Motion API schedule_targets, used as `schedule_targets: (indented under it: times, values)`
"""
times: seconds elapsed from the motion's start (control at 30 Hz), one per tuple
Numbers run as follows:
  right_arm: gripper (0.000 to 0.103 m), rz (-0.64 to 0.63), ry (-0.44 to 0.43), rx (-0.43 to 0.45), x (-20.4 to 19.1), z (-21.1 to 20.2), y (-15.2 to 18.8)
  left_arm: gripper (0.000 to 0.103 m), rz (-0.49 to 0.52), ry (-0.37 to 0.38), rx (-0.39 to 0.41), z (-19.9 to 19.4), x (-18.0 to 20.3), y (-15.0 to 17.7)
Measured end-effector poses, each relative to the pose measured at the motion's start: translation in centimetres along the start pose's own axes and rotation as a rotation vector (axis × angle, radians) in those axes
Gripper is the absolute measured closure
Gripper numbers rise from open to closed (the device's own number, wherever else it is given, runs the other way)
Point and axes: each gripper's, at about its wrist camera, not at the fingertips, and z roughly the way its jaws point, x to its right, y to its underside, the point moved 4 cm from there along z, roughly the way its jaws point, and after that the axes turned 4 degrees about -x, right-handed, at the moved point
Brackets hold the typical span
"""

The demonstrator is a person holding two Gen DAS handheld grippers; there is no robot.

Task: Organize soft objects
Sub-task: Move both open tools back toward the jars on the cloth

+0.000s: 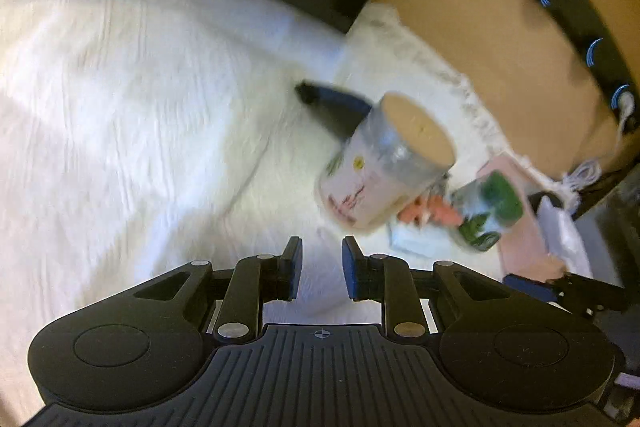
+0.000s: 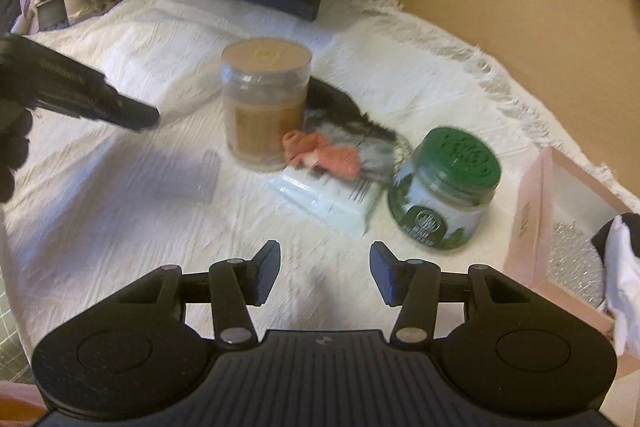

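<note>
Angling down over the white cloth, both my grippers, left and right, have jaws parted, grasping nothing. Orange fabric lies between tan-lidded jar and green-lidded jar.

we see bare white cloth ahead left, tan-lidded jar, green-lidded jar, pink box crowding right
</note>
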Motion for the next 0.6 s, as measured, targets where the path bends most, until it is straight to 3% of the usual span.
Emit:
schedule_targets:
  times: [0.07, 0.13, 0.27, 0.4, 0.57, 0.6]
  values:
    - [0.053, -0.001, -0.001, -0.018, -0.2, 0.5, 0.5, 0.079, -0.096, -0.028, -0.003, 1.0, -0.7, 0.4]
    - [0.053, 0.006, -0.001, -0.030, -0.2, 0.8, 0.9, 0.079, -0.119, -0.010, -0.014, 1.7, -0.4, 0.7]
    - [0.053, 0.041, -0.008, -0.069, -0.2, 1.8, 2.2, 0.079, 0.007, 0.028, -0.054, 2.5, 2.2, 1.6]
    - [0.046, 0.094, -0.002, -0.073, 0.0, 2.2, 3.4, 0.079, 0.063, -0.008, -0.070, 3.9, 3.9, 1.8]
    - [0.039, 0.147, 0.017, -0.050, 0.2, 1.9, 4.1, 0.079, 0.121, -0.170, -0.056, 5.2, 4.7, 1.9]
    - [0.036, 0.154, 0.021, -0.046, 0.2, 1.8, 4.2, 0.078, 0.129, -0.175, -0.052, 5.3, 4.9, 1.9]
